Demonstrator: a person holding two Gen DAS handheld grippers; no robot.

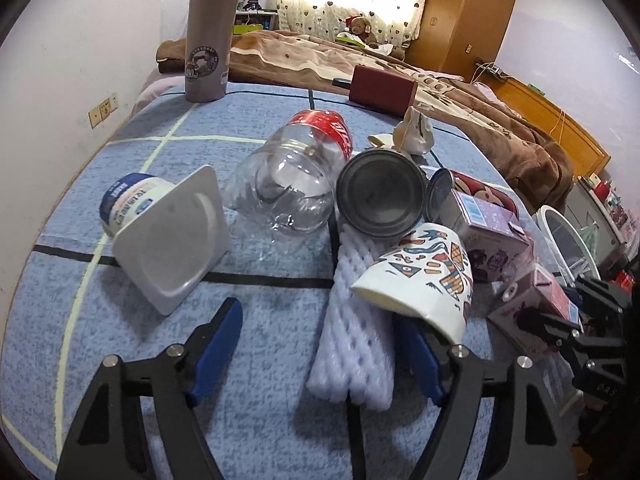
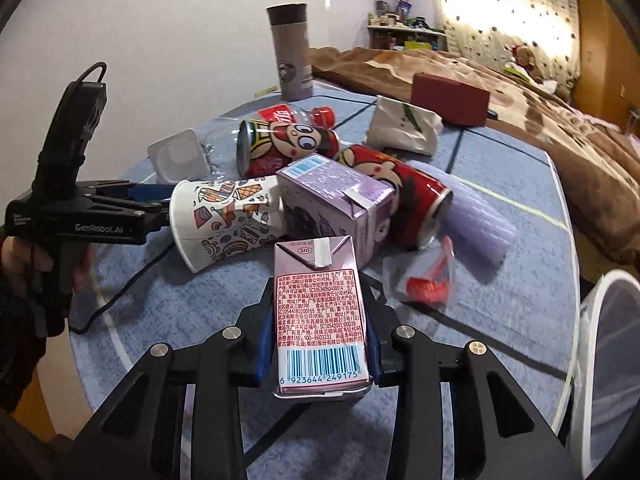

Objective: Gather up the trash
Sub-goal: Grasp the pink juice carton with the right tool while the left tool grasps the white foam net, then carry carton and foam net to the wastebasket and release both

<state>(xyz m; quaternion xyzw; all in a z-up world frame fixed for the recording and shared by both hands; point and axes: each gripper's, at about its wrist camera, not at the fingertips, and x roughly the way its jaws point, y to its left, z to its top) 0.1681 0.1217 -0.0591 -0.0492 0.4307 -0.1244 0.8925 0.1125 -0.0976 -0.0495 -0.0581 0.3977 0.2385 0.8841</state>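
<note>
The right gripper [image 2: 320, 332] pinches a pink milk carton [image 2: 320, 316] between its blue pads, barcode end toward the camera and its folded top pointing away toward the pile. The carton sits near the front edge of the blue table [image 2: 520, 240], just in front of the heap of trash.

The left gripper [image 1: 320, 344] is spread wide — its left blue finger [image 1: 218, 344] lies over bare cloth, while the right finger is partly hidden under a tipped paper cup [image 1: 424, 280] with coloured patterns. Between the fingers lies a white foam sleeve [image 1: 356, 336], touched by neither that I can tell.

Farther in lie a second purple carton [image 2: 336, 196], two red cartoon cans [image 2: 404, 200] on their sides, a crushed clear cola bottle [image 1: 296, 176] and a yogurt cup [image 1: 160, 232] on its side at the left. To the right of the held carton sits a clear wrapper with red inside [image 2: 428, 280]. A crumpled white paper bag [image 2: 404, 128], a dark red box [image 2: 448, 98] and an upright grey tumbler [image 2: 290, 52] stand at the far side. A white mesh bin [image 2: 608, 360] shows at the right edge, beside the table.
</note>
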